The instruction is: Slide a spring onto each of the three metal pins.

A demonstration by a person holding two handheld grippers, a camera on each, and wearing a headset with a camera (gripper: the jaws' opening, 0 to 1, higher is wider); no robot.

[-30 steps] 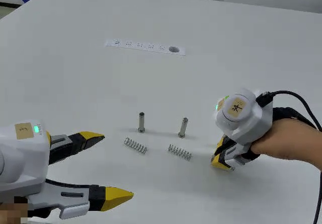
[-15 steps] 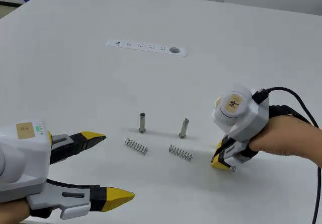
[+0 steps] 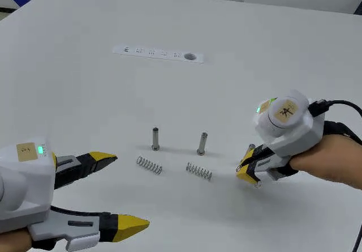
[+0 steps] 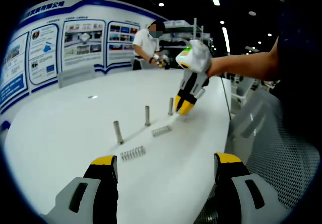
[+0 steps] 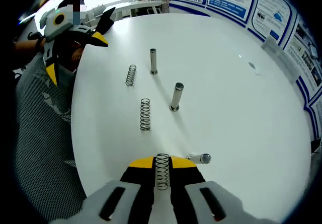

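Jaws of right gripper point(image 5: 162, 164) around spring point(image 5: 161, 172)

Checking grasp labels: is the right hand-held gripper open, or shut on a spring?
Shut on a spring: in its own view the right hand-held gripper clamps the coil between both yellow tips.

Nothing legible — wall posters point(image 4: 83, 39), tan stickers point(image 3: 287, 110) too blurred.

White table point(image 3: 85, 105): pins point(image 3: 155, 138), springs point(image 3: 149, 165), power strip point(image 3: 157, 54).
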